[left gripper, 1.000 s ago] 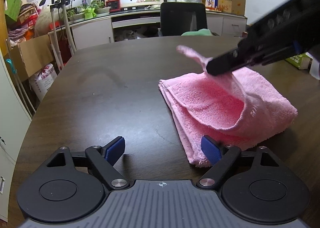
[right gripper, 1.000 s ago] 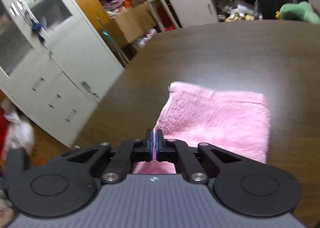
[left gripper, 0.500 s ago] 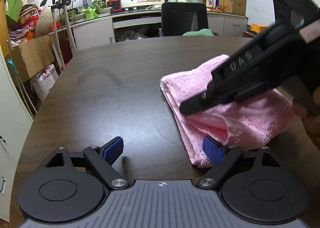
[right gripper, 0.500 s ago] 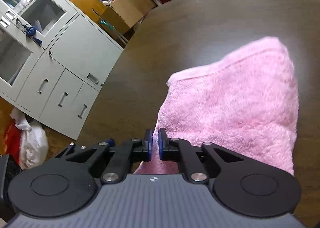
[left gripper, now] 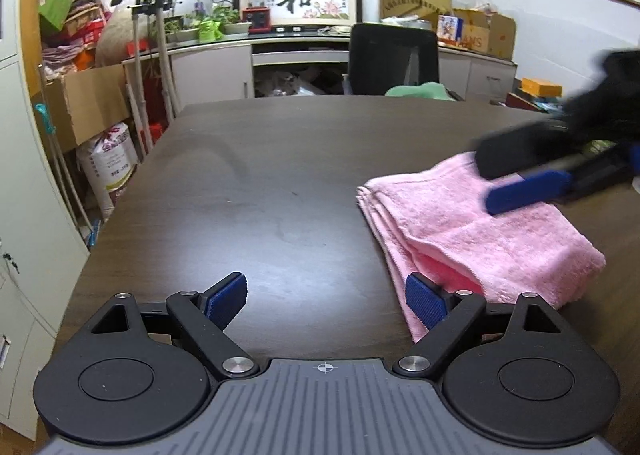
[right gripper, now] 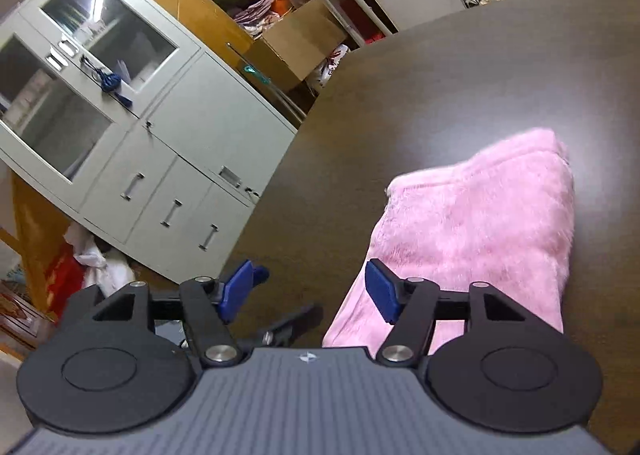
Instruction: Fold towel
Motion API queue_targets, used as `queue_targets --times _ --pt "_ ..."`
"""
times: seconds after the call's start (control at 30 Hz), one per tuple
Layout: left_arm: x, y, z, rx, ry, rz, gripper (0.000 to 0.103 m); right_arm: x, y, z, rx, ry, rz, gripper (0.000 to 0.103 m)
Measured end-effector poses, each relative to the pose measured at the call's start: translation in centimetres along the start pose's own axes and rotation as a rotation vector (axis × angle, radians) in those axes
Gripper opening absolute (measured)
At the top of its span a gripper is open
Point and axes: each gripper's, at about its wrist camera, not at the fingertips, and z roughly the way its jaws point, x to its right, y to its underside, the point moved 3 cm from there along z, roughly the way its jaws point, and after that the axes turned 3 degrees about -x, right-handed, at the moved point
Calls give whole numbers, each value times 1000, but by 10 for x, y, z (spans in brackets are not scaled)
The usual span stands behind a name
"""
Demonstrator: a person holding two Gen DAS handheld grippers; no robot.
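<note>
Folding stage: judged to be near its end; the pink towel point(left gripper: 480, 239) is seen lying in several stacked layers on the dark table point(left gripper: 280, 175), with the layered edges lined up along its left side.
Left gripper point(left gripper: 326, 299): held low over the near table edge, its blue pads spread wide with nothing between them; the right-hand pad sits just beside the towel's near corner, and contact cannot be told.
Towel position: placed right of centre on the table, flat, with a small lip of one layer raised near the front.
Right gripper point(left gripper: 520, 183): seen blurred above the towel's far right part; its jaws are opening and no cloth is caught between them.
Right wrist view: the towel point(right gripper: 480, 223) is shown beneath and ahead of the right-hand pad, released.
Work left: possibly a last smoothing or one more fold; this is only a judgement.
</note>
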Motion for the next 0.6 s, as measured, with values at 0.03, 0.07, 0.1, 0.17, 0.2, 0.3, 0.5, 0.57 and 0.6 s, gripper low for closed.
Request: queue_targets --times 0.03,0.07,0.1,0.17,0.2,0.3,0.5,0.57,0.6 --pt "-4 -1 0 -1 -11 -15 88 4 4 -1 -14 -35 37 68" --pt "-8 -2 -1 -2 -21 -28 88 9 9 1 -35 -65 80 68" --pt "-10 -2 -1 0 -27 -35 88 12 11 5 -51 -78 102 68" --pt "-14 -3 -2 2 -38 -49 88 21 17 16 -86 -88 144 68" --pt "-16 -3 -3 2 -42 -57 88 23 18 22 -97 -72 145 68" --pt "-24 -4 -1 -14 -57 -75 88 21 19 31 -96 2 99 65" --pt "-41 -6 -5 -11 -85 -151 88 -23 26 6 -37 191 -206 67" --pt "-45 -7 -6 -5 -84 -162 88 -43 42 9 -55 304 -390 65" --pt "-47 -7 -7 -4 -81 -167 89 -48 48 12 -68 341 -454 63"
